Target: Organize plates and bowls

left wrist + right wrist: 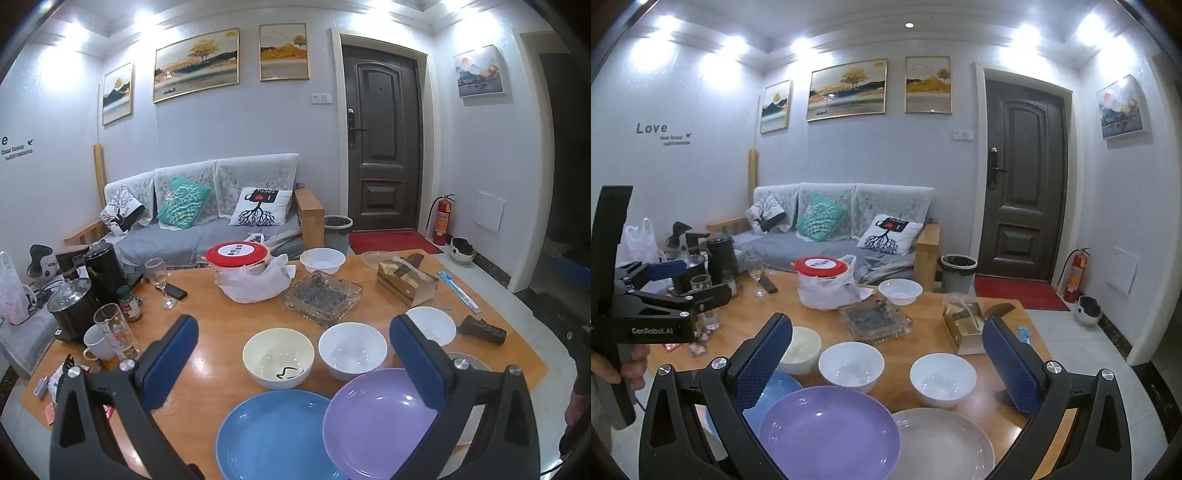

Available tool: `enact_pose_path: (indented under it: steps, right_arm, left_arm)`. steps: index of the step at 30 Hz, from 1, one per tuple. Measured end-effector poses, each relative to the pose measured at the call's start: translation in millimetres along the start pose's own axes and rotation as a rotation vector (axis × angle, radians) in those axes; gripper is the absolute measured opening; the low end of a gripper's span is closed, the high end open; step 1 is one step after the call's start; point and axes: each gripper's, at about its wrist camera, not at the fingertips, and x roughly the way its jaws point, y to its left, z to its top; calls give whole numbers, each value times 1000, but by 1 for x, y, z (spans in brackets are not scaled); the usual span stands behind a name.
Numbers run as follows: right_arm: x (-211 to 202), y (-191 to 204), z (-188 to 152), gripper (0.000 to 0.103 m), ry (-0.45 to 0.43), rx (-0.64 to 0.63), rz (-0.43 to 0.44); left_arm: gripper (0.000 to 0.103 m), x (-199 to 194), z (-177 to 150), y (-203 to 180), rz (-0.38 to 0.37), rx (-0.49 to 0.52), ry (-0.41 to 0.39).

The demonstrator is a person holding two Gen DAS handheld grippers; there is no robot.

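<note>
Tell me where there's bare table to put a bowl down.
Barest is the wood left of the cream bowl, between it and the wine glass. A narrower strip runs between the glass ashtray and the white bowls. The left edge by the kettle and the near edge with the blue plate and purple plate are crowded.

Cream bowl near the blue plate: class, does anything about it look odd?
Yes. The round cream bowl has a small dark curled thing lying in its bottom, while the white bowl beside it looks clean. What the dark thing is cannot be told.
</note>
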Motion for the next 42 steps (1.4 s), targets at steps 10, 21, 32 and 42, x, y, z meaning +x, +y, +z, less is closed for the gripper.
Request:
enact_pose_path:
  steps: [10, 21, 32, 42]
  right_arm:
    - [-1, 2, -8, 102, 24, 24, 15]
    - [1, 1, -14, 102, 49, 35, 22]
    - [3, 2, -13, 102, 54, 37, 32]
    - [4, 5, -15, 102, 67, 37, 37]
  left_arm:
    - [103, -6, 3, -2, -10, -5, 1]
    - [103, 1, -1, -2, -24, -11, 11]
    - [103, 1, -3, -3, -35, -15, 19]
    - [103, 3, -3, -2, -38, -18, 22]
